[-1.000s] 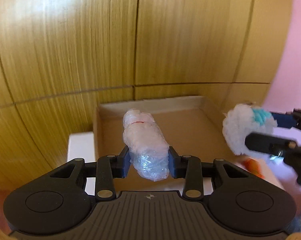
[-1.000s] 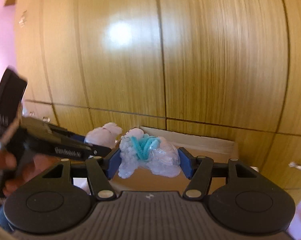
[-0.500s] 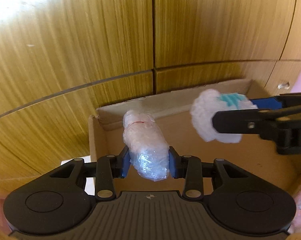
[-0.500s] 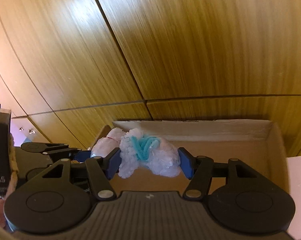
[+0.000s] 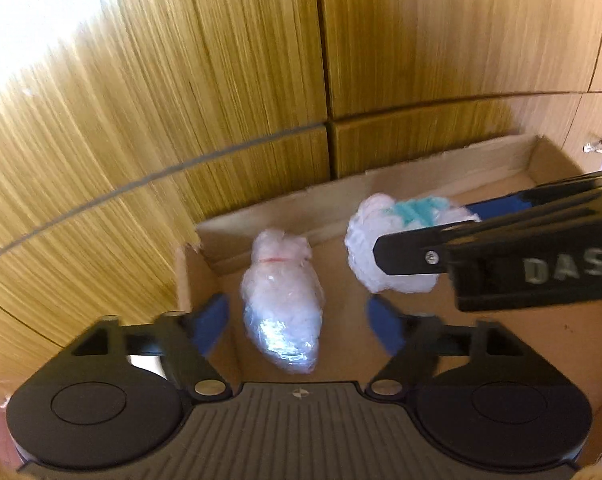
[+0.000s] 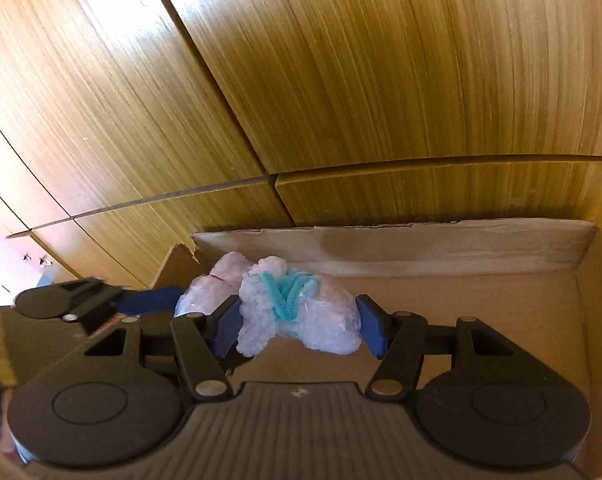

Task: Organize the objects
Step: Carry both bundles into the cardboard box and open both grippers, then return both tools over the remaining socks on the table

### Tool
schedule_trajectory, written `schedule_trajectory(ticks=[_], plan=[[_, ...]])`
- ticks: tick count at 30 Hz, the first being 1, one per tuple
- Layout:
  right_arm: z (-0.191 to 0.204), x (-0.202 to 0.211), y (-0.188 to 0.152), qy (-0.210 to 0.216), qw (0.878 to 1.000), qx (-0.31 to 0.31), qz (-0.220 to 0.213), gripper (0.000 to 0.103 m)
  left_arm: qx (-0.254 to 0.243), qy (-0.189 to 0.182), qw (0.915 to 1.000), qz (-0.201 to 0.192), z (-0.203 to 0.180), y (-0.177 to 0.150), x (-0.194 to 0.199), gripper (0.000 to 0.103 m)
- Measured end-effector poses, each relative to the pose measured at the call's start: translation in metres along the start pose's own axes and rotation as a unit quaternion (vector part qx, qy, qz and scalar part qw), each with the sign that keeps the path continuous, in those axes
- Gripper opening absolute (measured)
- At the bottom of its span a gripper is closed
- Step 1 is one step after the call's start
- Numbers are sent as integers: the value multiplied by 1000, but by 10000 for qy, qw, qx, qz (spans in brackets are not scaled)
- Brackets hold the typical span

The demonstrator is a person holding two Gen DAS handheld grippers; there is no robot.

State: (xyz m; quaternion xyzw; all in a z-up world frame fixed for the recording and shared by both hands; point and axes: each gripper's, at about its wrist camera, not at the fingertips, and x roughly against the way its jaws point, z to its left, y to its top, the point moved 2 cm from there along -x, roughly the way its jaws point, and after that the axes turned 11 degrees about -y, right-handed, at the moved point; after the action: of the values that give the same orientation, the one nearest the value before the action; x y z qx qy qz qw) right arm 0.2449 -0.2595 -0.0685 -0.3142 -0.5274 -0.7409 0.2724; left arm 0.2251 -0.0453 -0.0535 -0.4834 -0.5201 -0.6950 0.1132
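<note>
Left claw (image 5: pixel 297 320) stood spread around the red-tied bundle (image 5: pixel 281 300) lying in the cardboard box (image 5: pixel 401 184), apparently delivered, while right claw (image 6: pixel 297 326) gripped the blue-tied bundle (image 6: pixel 297 308) above it, undelivered.

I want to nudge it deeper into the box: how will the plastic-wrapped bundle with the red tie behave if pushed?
The bundle with the red tie looks soft and crinkly, so it would probably dent rather than slide cleanly. Its shiny film suggests it may slip on the cardboard box. Being oblong and rounded, it might roll sideways. It seems light for its size.
</note>
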Motion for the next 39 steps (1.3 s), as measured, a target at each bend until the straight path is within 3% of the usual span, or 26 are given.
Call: schedule_trajectory(ticks=[6,18,22,27,33,39], plan=[[5,-4,6,66,9999,-69,69,58,-87,-181,9998,-52,4,1,15,87],[31,-15,12,-147,9994,82,313,65,150,-73,9996,-212,15,-9,35,92],[34,-2,18,-192,9995,105,221,83,224,-89,9994,-258,19,-13,53,92],[40,12,22,-223,9995,173,118,84,266,-71,9992,-295,19,-17,64,93],[48,68,8,-32,9995,225,-201,84,348,-89,9980,-520,17,-31,104,93],[49,179,-32,384,9946,320,-912,89,563,-194,9932,-998,14,-66,169,97]])
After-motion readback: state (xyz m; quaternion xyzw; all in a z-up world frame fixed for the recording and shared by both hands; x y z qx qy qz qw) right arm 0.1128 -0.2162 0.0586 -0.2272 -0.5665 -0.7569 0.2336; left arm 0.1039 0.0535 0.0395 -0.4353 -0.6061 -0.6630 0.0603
